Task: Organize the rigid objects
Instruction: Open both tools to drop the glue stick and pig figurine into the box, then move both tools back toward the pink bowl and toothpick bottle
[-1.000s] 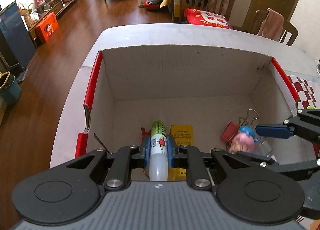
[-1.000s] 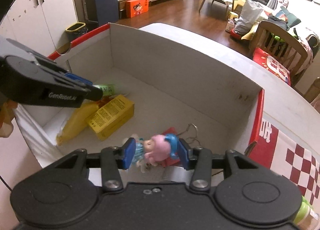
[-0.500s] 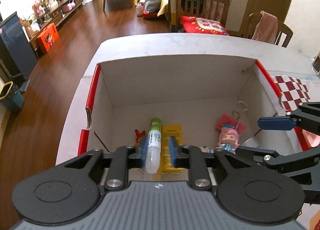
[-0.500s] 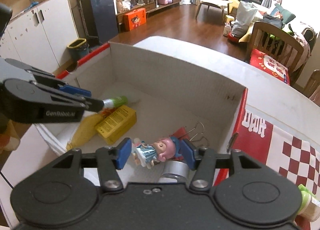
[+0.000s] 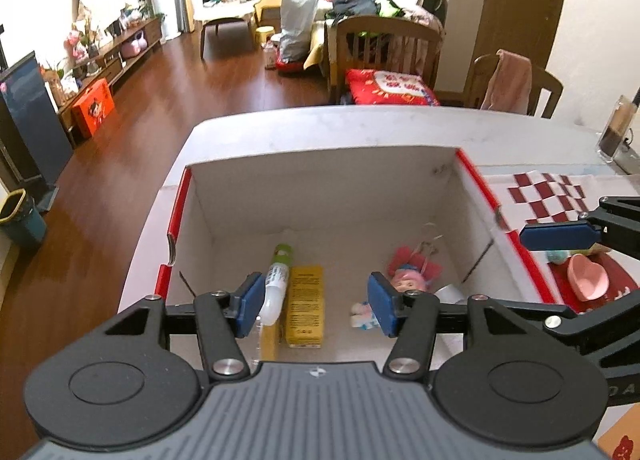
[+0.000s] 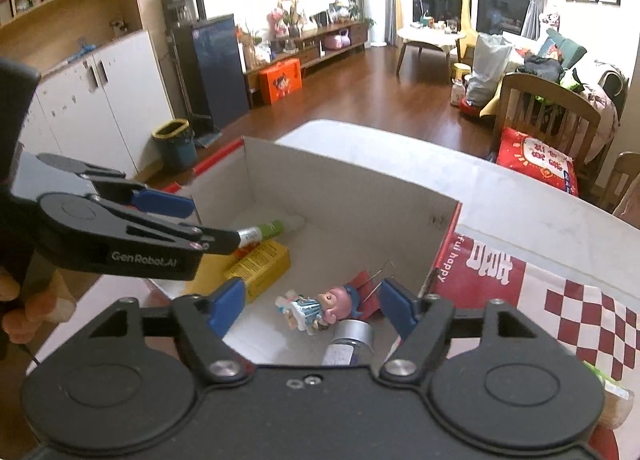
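Note:
A white cardboard box (image 5: 320,188) with red flaps holds the sorted items. A green-capped white bottle (image 5: 277,284) lies inside next to a yellow carton (image 5: 305,300). A pink-haired doll (image 5: 408,280) lies on a red clip at the box's right; it also shows in the right wrist view (image 6: 316,306). My left gripper (image 5: 316,306) is open and empty above the box's near side. My right gripper (image 6: 312,308) is open and empty above the doll. A small silver-capped jar (image 6: 352,340) lies near it.
The box sits on a white table (image 5: 360,128). A red-and-white checkered cloth (image 5: 548,196) lies right of the box with a pink heart-shaped dish (image 5: 588,276) on it. A glass (image 5: 614,132) stands at the table's far right. Chairs stand beyond the table.
My left gripper opened and let go of the bottle, which now lies in the box. My right gripper opened and released the doll. Both grippers rose and pulled back.

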`<state>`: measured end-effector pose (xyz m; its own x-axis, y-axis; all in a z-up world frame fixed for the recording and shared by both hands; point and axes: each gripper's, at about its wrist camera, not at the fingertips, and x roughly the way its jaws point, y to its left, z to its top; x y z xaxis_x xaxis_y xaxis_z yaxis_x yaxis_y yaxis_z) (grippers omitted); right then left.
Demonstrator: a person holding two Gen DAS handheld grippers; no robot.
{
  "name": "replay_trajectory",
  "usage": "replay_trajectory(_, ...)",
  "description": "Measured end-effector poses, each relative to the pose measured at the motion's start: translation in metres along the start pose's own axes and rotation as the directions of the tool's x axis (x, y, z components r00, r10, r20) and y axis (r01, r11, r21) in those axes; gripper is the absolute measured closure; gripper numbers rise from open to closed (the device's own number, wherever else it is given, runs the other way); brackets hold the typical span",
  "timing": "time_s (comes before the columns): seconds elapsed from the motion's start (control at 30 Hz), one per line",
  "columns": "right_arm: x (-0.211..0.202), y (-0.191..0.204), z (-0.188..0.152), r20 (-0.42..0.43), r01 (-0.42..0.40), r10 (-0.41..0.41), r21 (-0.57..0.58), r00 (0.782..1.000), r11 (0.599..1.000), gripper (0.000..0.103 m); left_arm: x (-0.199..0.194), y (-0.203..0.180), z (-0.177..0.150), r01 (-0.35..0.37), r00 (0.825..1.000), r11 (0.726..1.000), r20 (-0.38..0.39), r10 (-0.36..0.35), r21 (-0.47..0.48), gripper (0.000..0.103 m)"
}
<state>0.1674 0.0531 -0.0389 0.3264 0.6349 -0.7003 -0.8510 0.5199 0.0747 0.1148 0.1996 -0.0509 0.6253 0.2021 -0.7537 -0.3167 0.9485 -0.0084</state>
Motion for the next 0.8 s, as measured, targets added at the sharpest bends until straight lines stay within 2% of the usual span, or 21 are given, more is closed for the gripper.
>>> replay_trajectory(0.03,-0.006,-0.002,-0.001,0.010,-0.006,0.006,0.005,1.000,1.000,0.021,-0.004,-0.003,0.000,0.005,1.000,1.000,0.008,-0.005,0.001,0.047)
replay_trajectory(0.13,-0.020,-0.007,-0.006,0.039,-0.018,0.017,0.017,0.999,1.000,0.013,-0.017,-0.012,0.000,0.015,0.999,1.000,0.039,-0.015,0.004,0.036)
replay_trajectory(0.33,-0.051,-0.021,-0.019,0.090,-0.041,0.038,0.039,0.995,0.998,0.006,-0.043,-0.039,-0.001,0.049,0.993,0.998,0.107,-0.052,0.037,0.036)
replay_trajectory(0.43,-0.068,-0.034,-0.029,0.113,-0.044,0.037,0.061,0.993,0.997,0.002,-0.051,-0.056,-0.002,0.072,0.989,0.996,0.127,-0.078,0.054,0.030)
replay_trajectory(0.63,-0.099,-0.068,-0.048,0.151,-0.018,0.004,0.090,0.989,0.996,0.001,-0.057,-0.094,-0.006,0.110,0.981,0.990,0.153,-0.122,0.086,0.025)
replay_trajectory(0.73,-0.114,-0.086,-0.059,0.159,0.007,-0.023,0.102,0.987,0.995,0.001,-0.062,-0.114,-0.010,0.088,0.972,0.991,0.211,-0.107,0.096,0.024)
replay_trajectory(0.8,-0.121,-0.098,-0.068,0.161,0.026,-0.044,0.116,0.986,0.993,0.001,-0.064,-0.126,-0.012,0.091,0.962,0.991,0.251,-0.112,0.096,0.020)
